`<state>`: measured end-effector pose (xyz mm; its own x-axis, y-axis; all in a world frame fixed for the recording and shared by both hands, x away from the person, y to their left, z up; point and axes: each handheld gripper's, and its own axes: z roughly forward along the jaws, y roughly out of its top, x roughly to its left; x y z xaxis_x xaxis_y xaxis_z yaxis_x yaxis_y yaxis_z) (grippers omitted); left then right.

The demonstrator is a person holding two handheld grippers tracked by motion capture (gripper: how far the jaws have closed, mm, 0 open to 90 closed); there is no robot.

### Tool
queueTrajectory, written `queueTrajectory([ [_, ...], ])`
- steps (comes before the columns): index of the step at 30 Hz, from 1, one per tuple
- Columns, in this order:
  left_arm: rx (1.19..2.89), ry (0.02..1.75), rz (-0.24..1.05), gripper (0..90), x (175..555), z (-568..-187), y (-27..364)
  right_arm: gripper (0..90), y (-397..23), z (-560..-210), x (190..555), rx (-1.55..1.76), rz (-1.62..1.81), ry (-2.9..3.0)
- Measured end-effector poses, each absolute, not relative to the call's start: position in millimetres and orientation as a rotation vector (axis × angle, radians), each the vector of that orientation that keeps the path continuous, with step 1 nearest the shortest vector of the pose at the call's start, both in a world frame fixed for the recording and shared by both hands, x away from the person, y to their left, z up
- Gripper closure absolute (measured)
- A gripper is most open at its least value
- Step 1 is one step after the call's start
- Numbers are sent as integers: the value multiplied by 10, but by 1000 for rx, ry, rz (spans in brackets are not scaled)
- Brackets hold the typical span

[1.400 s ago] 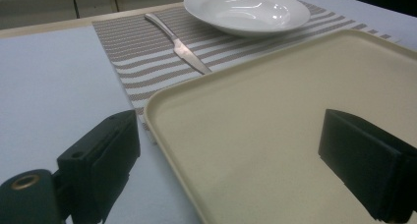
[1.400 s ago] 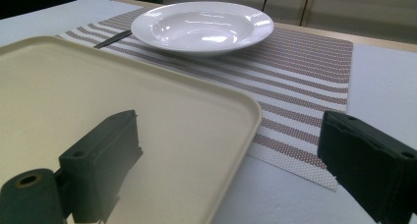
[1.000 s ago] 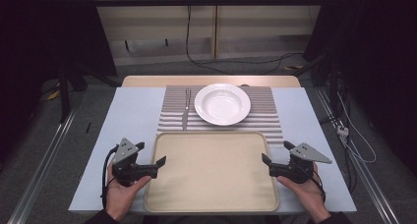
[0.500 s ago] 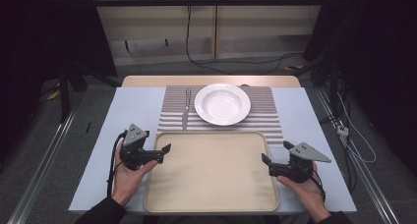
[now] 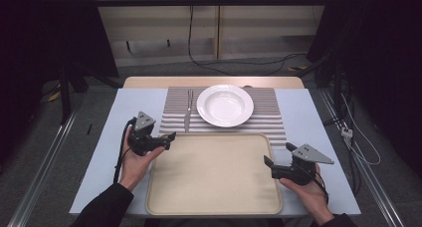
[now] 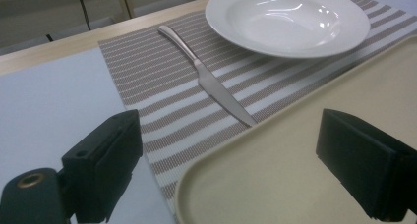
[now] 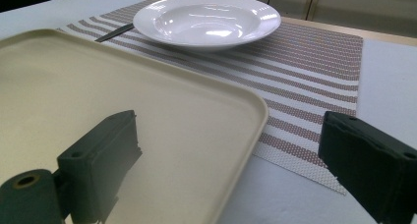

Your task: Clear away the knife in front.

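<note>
A beige tray (image 5: pixel 214 172) lies at the near middle of the table. Beyond it, a striped placemat (image 5: pixel 271 117) carries a white deep plate (image 5: pixel 225 105) and a silver knife (image 5: pixel 187 115) to the plate's left. My left gripper (image 5: pixel 169 141) is open at the tray's far left corner, jaws pointing right. In the left gripper view, the knife (image 6: pixel 206 79) and plate (image 6: pixel 287 20) lie ahead of the left gripper (image 6: pixel 236 175), with the tray's corner (image 6: pixel 314 150) between the jaws. My right gripper (image 5: pixel 278 155) is open, straddling the tray's right edge (image 7: pixel 246 135). Nothing is held.
The tabletop is covered by a pale blue mat (image 5: pixel 104 152), bare at the left and right of the tray. The wooden table edge (image 5: pixel 214 81) runs behind the placemat. Cables lie on the floor beyond and to the right.
My left gripper has moved forward and slightly right, from beside the tray's left edge up to its far left corner near the knife. The right gripper has stayed put.
</note>
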<state>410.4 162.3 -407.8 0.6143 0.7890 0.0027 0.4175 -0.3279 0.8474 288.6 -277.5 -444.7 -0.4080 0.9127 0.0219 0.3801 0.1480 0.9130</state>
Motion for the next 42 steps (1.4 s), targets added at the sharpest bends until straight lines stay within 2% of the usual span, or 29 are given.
queueTrajectory([
  [17, 1968, 1015, 493, 142, 4747, -4089, 1339, 86, -2770, -4450, 2902, 1234, 1243, 1882],
  [24, 2006, 1045, 476, 187, 5057, -4132, 1215, 84, -2759, -4450, 2912, 1232, 1250, 1893],
  [30, 2041, 1087, 418, 236, 5284, -4177, 1137, 84, -2755, -4449, 2909, 1227, 1243, 1894],
  [32, 2058, 1088, 451, 244, 5337, -4175, 1123, 84, -2756, -4448, 2904, 1226, 1241, 1892],
  [36, 2045, 1107, 433, 279, 5466, -4175, 1091, 84, -2755, -4450, 2909, 1224, 1242, 1894],
  [38, 2054, 1123, 413, 309, 5526, -4189, 1058, 84, -2751, -4456, 2915, 1224, 1241, 1900],
  [39, 2048, 1127, 403, 351, 5551, -4203, 1040, 84, -2750, -4457, 2915, 1223, 1242, 1901],
  [41, 2056, 1146, 399, 351, 5605, -4239, 997, 84, -2751, -4457, 2916, 1224, 1242, 1900],
  [42, 2065, 1159, 384, 380, 5638, -4262, 978, 84, -2755, -4459, 2919, 1227, 1245, 1900],
])
